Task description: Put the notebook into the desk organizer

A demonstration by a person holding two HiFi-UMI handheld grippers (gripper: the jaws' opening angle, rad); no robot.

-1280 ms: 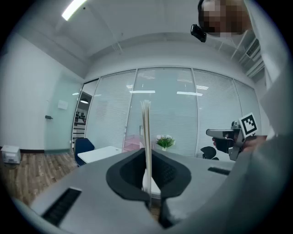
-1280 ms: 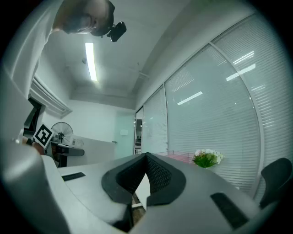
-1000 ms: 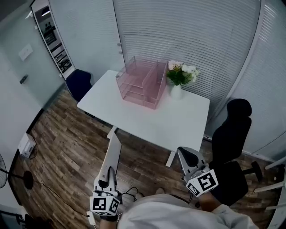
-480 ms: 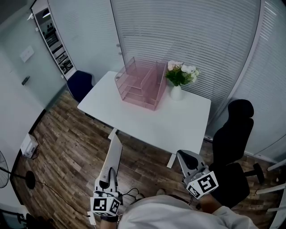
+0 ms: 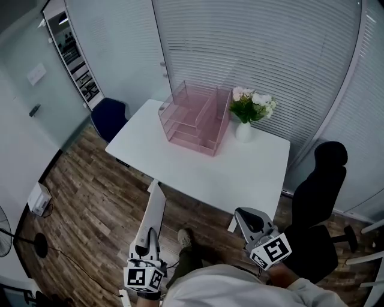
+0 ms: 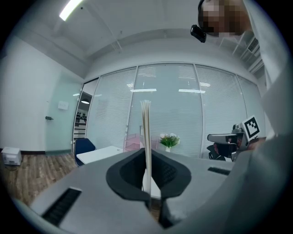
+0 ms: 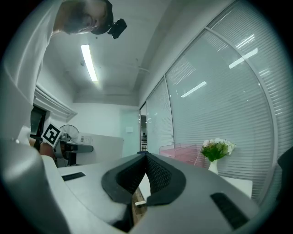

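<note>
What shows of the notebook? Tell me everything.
The notebook is thin, pale and closed. The left tool clamps one end, so it stands on edge and juts forward over the wooden floor, short of the white table. The left gripper view shows it edge-on, a narrow upright strip. Nothing else touches it.

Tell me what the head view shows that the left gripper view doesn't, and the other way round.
Only the head view: the notebook's broad face sticking out ahead of the left hand-held gripper, that gripper's marker cube, and a shoe on the floor.
Only the left gripper view: the notebook edge-on, pinched between that gripper's jaws, and the ceiling light strip.
Both: the white table, the pink desk organizer, the flowers beside it, the blue chair and the right hand-held gripper.
</note>
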